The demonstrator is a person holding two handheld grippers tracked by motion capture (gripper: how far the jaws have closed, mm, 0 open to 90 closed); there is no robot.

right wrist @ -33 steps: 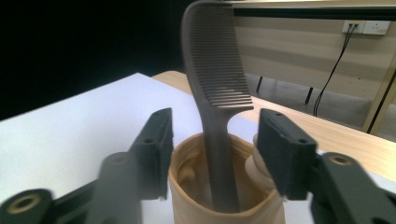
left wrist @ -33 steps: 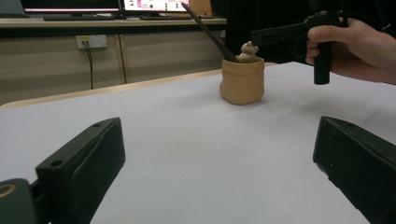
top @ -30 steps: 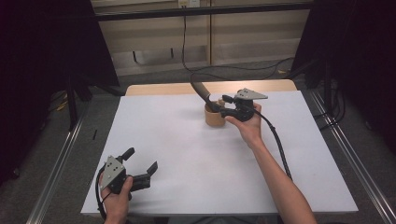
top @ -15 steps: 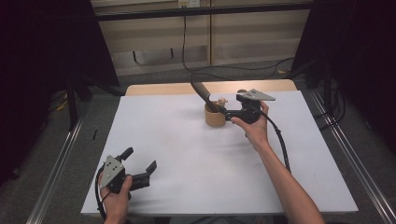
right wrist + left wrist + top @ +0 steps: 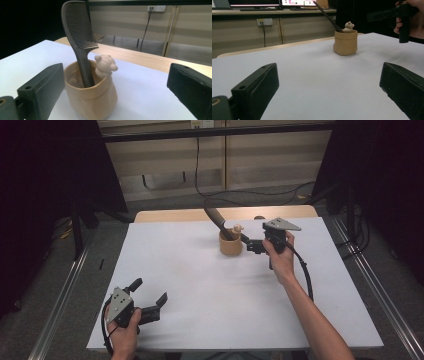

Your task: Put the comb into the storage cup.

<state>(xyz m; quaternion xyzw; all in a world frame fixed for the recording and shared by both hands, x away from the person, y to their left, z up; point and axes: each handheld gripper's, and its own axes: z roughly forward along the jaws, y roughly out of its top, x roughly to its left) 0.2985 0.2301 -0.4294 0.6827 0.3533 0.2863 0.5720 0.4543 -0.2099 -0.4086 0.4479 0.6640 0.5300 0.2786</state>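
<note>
Half the comb inside pouch

Bright table, dark blurry surroundings

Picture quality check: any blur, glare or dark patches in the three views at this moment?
High view: white table evenly lit, surroundings nearly black. Left gripper view: its own black jaws soft, tan pouch-shaped cup fairly sharp. Right gripper view: dark plastic comb crisp, no glare.
</note>
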